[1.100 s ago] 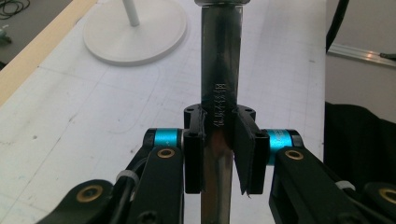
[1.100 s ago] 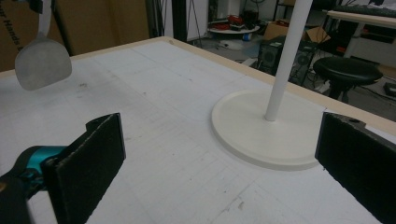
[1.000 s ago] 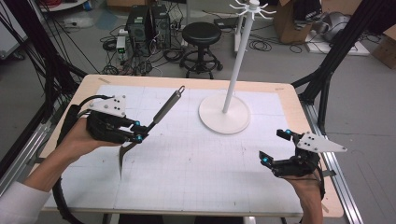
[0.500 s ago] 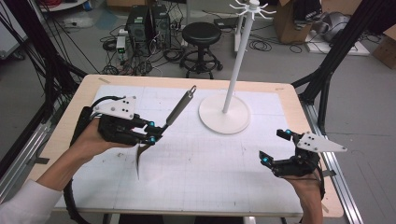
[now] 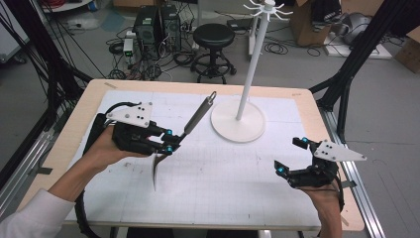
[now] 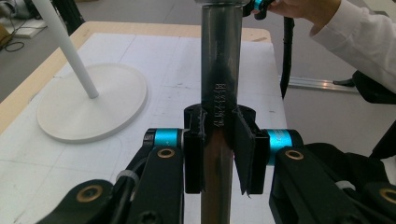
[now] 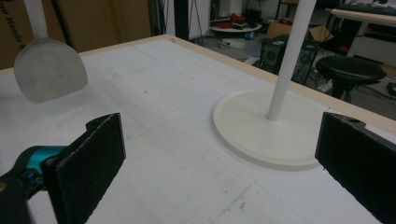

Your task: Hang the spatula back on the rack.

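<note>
Over the table (image 5: 99, 114), left tongs (image 5: 171, 141) clamp a spatula (image 5: 198, 114), handle toward the stand (image 5: 237, 121).

- Metal spatula (image 5: 184, 130): long steel utensil w/ flat blade at one end, slim grey handle w/ hang loop at the other.
- It's being held off the table mid-shaft, clamped btwn the left gripper's (image 5: 169, 141) pads.
- It's tilting: handle pointing toward 1 o'clock in the high view, blade hanging down toward 6–7 o'clock, tip just above the mat.
- In the left gripper view the shaft (image 6: 220, 93) is running straight up at 12 o'clock, w/ stamped characters showing.
- Blade (image 7: 49, 70) is showing matte grey, rounded corners.
</note>
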A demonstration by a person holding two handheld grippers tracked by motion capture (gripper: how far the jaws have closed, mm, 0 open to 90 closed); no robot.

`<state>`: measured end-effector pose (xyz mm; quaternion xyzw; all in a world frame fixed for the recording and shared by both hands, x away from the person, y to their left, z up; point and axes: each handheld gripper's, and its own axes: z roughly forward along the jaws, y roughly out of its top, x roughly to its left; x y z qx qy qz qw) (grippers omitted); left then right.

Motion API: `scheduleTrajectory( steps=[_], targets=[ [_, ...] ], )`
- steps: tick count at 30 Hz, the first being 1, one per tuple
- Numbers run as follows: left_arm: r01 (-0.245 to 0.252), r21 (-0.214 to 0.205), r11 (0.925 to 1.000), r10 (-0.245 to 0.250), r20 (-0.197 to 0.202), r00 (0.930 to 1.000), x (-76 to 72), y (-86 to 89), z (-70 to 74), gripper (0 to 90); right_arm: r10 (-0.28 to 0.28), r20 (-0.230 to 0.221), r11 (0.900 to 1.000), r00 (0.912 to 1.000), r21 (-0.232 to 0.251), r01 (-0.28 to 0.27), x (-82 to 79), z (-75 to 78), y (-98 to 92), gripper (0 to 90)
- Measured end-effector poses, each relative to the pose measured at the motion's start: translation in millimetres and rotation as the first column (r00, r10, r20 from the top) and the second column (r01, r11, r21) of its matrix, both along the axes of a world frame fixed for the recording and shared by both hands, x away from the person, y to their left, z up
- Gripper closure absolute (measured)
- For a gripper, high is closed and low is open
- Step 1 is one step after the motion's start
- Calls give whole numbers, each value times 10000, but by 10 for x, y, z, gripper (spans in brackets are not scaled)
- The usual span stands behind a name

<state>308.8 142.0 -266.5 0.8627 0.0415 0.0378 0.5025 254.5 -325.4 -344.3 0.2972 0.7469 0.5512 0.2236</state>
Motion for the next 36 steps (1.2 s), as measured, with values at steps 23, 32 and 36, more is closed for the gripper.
scheduleTrajectory(
  steps=[23, 32, 36],
  targets=[
    [111, -189, 9998, -114, -136, 9998, 49, 11, -92, 748, 1926, -358, 9812, 9806, -54, -1929, 137, 93, 368, 6],
    [99, -120, 9999, -100, -95, 9999, 47, 23, -95, 748, 3003, -446, 9538, 9528, 265, -2993, 202, 303, 506, 6],
    [138, -93, 9999, -138, -49, 9999, 37, 27, -93, 747, 3401, -467, 9404, 9392, 201, -3395, 239, 398, 583, 6]
  ],
)
